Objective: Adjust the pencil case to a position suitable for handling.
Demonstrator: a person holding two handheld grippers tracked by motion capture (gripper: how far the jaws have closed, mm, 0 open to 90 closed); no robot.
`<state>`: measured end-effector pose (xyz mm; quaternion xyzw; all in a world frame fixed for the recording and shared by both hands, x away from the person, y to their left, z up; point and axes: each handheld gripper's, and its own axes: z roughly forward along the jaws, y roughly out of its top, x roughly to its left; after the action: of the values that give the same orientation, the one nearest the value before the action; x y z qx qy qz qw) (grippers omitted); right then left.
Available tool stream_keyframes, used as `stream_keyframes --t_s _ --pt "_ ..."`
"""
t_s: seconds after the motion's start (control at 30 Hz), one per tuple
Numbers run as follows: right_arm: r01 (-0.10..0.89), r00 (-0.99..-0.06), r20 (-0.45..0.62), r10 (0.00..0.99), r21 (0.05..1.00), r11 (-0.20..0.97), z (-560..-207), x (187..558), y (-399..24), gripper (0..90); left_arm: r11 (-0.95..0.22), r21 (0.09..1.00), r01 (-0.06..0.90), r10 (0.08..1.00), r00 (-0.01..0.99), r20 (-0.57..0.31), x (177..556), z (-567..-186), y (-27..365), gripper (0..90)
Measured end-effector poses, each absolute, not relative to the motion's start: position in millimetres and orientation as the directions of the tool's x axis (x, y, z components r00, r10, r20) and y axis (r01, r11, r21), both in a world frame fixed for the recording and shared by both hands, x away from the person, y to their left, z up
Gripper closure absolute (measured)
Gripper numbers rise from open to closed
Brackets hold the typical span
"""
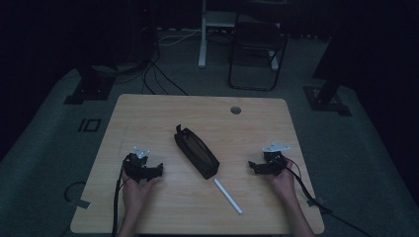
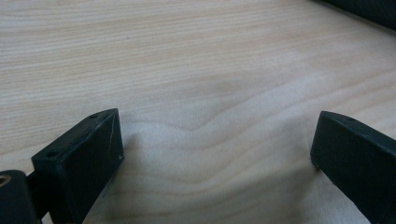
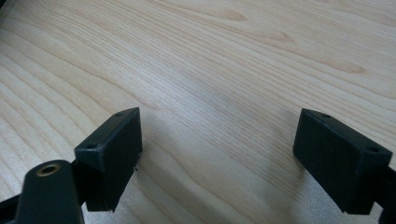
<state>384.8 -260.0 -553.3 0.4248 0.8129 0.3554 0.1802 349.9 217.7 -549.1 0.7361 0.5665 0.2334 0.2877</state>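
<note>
The high view is dim: the surroundings of the table (image 1: 148, 113) fall into near darkness, and your forearms are cut off at the bottom edge. The surface detail of the black pouch (image 1: 196, 151) is hard to make out there; whether it is zipped shut you cannot tell. In the left gripper view only a dark corner of it (image 2: 369, 9) enters at 1 o'clock, cropped by the frame.

The pouch is a long, narrow, dark case lying near the table's centre, running from 11 o'clock to 5 o'clock. A white pen (image 1: 228, 196) lies just off its near end, at 5 o'clock from it, apart from it and on a similar slant.

Your left gripper (image 1: 157, 170) rests on the table at 9 o'clock from the pouch, jaws spread wide with bare wood between them. Your right gripper (image 1: 252, 166) sits at 3 o'clock from the pouch, jaws likewise spread wide over bare wood. Neither touches pouch or pen.
</note>
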Motion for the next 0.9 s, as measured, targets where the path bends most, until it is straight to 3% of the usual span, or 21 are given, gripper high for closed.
stream_keyframes --t_s 0.1,0.3,0.53,0.9 --pt "0.568 -0.563 0.011 0.827 0.732 0.377 -553 383 -259 17.5 -0.189 0.687 0.701 0.969 0.245 0.016 350 -549 217 2.8" --pt "0.569 -0.567 0.040 0.822 0.741 0.356 -550 377 -254 37.8 -0.190 0.687 0.701 0.969 0.246 0.018 350 -549 217 2.8" --pt "0.524 -0.601 0.048 0.798 0.777 0.348 -534 368 -238 38.1 -0.191 0.687 0.701 0.969 0.246 0.018 350 -549 217 2.8" --pt "0.403 -0.717 0.048 0.695 0.842 0.358 -496 353 -177 33.3 -0.196 0.687 0.699 0.967 0.252 0.018 350 -549 217 2.8"
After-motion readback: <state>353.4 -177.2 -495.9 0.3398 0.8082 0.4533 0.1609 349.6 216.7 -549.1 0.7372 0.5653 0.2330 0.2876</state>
